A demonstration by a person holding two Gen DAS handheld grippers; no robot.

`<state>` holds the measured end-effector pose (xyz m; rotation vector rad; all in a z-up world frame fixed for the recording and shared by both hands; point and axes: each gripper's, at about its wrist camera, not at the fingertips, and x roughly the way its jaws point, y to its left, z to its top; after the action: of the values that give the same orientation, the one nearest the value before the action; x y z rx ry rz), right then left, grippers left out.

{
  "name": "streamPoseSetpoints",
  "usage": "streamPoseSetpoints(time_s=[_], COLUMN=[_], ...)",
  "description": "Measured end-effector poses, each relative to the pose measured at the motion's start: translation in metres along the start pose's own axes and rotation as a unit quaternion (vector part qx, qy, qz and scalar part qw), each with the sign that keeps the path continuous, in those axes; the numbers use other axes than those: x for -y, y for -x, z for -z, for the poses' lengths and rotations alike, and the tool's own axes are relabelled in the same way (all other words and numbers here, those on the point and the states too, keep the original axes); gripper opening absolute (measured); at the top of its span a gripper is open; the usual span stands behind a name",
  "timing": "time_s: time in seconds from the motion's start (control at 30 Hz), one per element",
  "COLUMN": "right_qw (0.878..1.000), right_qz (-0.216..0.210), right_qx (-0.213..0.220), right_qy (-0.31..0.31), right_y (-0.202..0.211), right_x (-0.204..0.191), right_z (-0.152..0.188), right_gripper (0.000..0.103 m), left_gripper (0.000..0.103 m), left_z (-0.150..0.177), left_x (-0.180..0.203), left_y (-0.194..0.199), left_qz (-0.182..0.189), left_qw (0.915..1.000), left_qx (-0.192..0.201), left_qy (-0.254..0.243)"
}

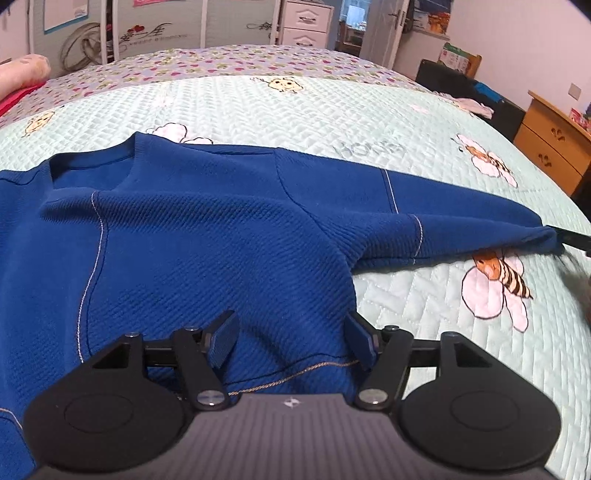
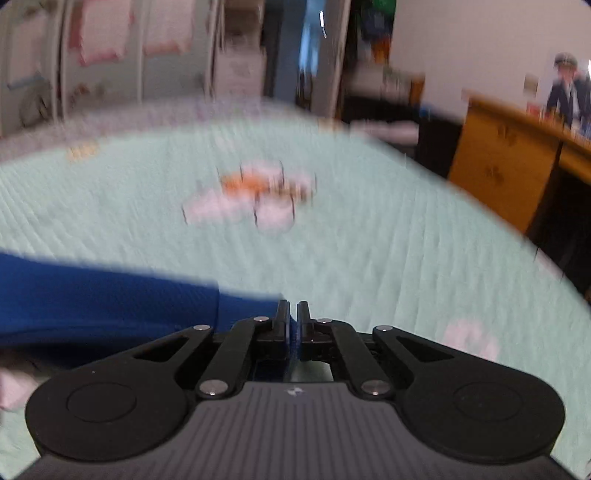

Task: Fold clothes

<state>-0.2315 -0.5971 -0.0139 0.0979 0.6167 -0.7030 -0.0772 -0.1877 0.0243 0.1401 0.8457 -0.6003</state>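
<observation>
A blue knitted sweater (image 1: 192,236) lies spread on the pale green quilt (image 1: 295,107), neckline toward the far side. Its right sleeve (image 1: 436,206) stretches out to the right. My left gripper (image 1: 291,332) hovers open over the sweater's body near the armpit, with nothing between its fingers. The right gripper (image 1: 569,240) shows at the far right edge of the left wrist view, at the cuff. In the blurred right wrist view my right gripper (image 2: 292,314) is shut on the blue sleeve cuff (image 2: 243,314), and the sleeve (image 2: 103,295) trails off to the left.
The quilt has bee and flower prints (image 1: 498,284). A floral sheet (image 1: 207,62) covers the far part of the bed. A wooden drawer cabinet (image 1: 554,144) and a dark chair (image 1: 461,85) stand to the right; wardrobes (image 1: 155,26) line the back wall.
</observation>
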Motion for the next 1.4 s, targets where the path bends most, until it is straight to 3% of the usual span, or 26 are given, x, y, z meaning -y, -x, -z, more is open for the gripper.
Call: streamPoseSetpoints(time_s=[0.1,0.2,0.27,0.33,0.43,0.5,0.6,0.67,0.83,1.0,1.03,1.13,1.4], right_qw=[1.0,0.995,0.99,0.989,0.993,0.989,0.959,0.937,0.893,0.842,0.838,0.847,0.884], right_qz=[0.014,-0.011,0.014,0.041,-0.04,-0.133,-0.283,-0.345,-0.422,-0.485,-0.484,-0.46,-0.441], right_qx=[-0.015,-0.027,-0.021,0.012,0.043,0.038,0.027,0.031,0.047,-0.032,-0.04,-0.025,-0.016], right_qy=[-0.011,-0.094,-0.137,-0.143,-0.099,-0.057,0.004,0.042,0.152,0.233,0.248,0.264,0.151], right_y=[-0.005,0.001,0.018,0.043,0.069,0.077,0.084,0.086,0.08,0.036,0.025,-0.003,-0.009], right_x=[0.002,0.028,0.037,0.034,-0.005,-0.045,-0.113,-0.161,-0.268,-0.348,-0.36,-0.381,-0.362], right_z=[0.0,0.0,0.002,0.005,0.003,-0.001,-0.013,-0.023,-0.049,-0.058,-0.058,-0.06,-0.082], right_gripper=[0.0,0.001,0.003,0.005,0.005,0.005,0.005,0.005,0.005,0.005,0.0,0.0,0.001], left_gripper=[0.067,0.067,0.067,0.067,0.067,0.064,0.064,0.065,0.065,0.066,0.066,0.067,0.068], left_z=[-0.002,-0.004,-0.004,-0.004,-0.003,0.0,-0.001,-0.005,-0.01,0.004,0.009,0.015,-0.006], left_x=[-0.006,-0.018,-0.028,-0.041,-0.06,-0.07,-0.072,-0.074,-0.091,-0.112,-0.114,-0.105,-0.116], left_y=[0.004,0.016,0.024,0.03,0.026,0.022,0.024,0.023,0.015,0.008,0.006,0.006,0.015], left_qz=[0.014,0.032,0.028,0.018,-0.004,-0.012,0.0,0.011,0.027,0.03,0.035,0.027,0.038], left_qw=[0.9999,0.9992,0.9989,0.9985,0.9983,0.9981,0.9982,0.9977,0.9926,0.9846,0.9833,0.9855,0.986], left_qx=[-0.003,0.006,0.022,0.035,0.027,0.017,0.025,0.031,0.058,0.094,0.102,0.12,0.081], left_qy=[0.006,0.021,0.029,0.038,0.051,0.058,0.055,0.06,0.103,0.145,0.146,0.116,0.141])
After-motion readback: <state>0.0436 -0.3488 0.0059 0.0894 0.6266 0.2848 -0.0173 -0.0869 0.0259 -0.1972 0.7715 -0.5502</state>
